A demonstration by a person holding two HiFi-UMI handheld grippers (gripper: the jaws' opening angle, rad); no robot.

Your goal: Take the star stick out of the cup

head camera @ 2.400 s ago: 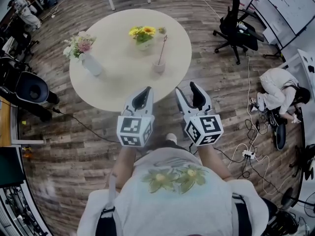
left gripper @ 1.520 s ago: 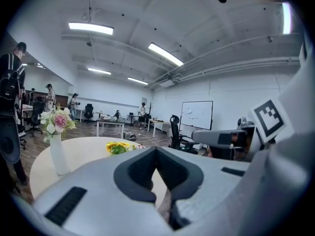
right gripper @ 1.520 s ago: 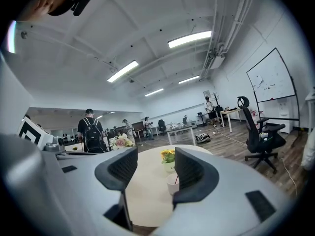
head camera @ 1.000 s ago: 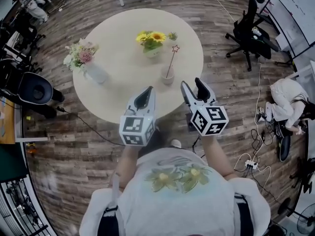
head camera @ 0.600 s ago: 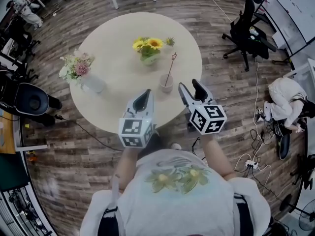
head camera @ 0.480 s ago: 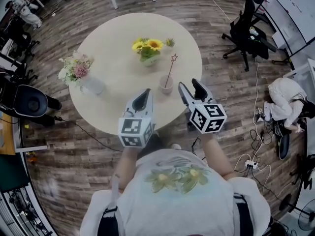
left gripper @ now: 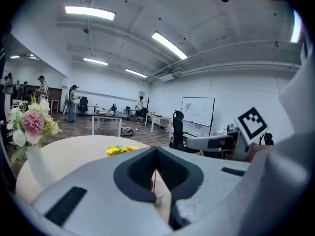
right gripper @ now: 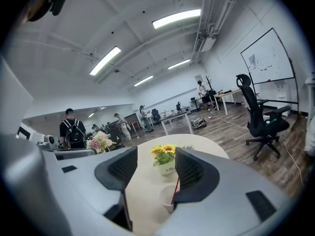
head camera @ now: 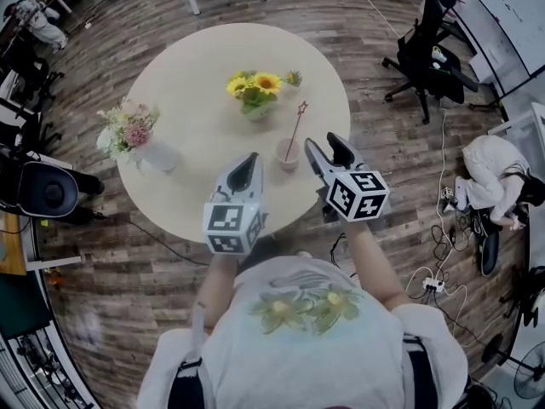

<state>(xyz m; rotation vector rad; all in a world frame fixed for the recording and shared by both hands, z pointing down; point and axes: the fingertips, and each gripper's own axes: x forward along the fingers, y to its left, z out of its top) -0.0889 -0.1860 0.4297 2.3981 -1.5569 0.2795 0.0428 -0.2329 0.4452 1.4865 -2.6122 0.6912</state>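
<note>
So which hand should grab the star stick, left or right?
Probably the right. The right gripper sits beside the cup with its jaws apart, and its view shows the star stick just ahead. The left gripper also points at the cup, but its jaws are together.

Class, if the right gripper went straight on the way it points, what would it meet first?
Probably the cup holding the star stick, just ahead of the open right gripper, near its right jaw; depth is uncertain.

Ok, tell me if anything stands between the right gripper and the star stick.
Nothing visible does. The open right gripper faces the cup holding the star stick across bare table; the sunflowers stand beyond it.
</note>
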